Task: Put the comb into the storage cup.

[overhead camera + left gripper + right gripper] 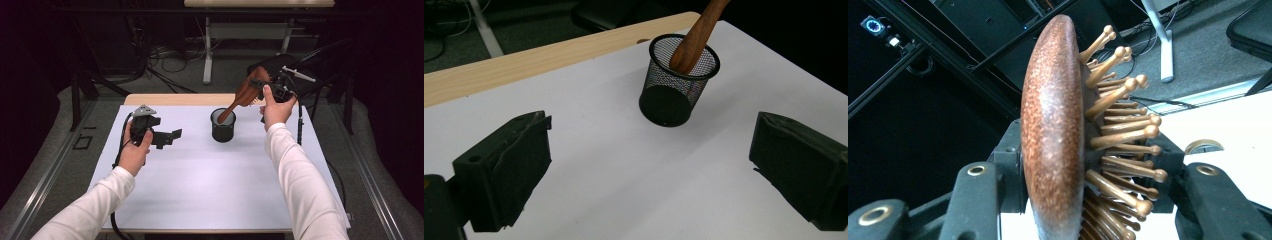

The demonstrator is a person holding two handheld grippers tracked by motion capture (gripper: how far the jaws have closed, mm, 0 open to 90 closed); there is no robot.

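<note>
A brown wooden hairbrush [245, 92] leans with its handle tip inside a black mesh cup [222, 126] at the back middle of the white mat. My right gripper [264, 87] is shut on the brush head; in the right gripper view the wooden back of the brush [1053, 130] and its pegs sit between the two jaws. My left gripper [169, 138] hovers at the left of the mat, open with nothing between its fingers, and points toward the cup. The left gripper view looks at the cup [679, 82] with the brush handle [696, 35] in it.
The white mat [210, 175] covers most of the table, with a wooden strip [175, 99] at the far edge. A white desk leg [207, 50] and cables stand on the floor beyond. Dark frames flank both sides.
</note>
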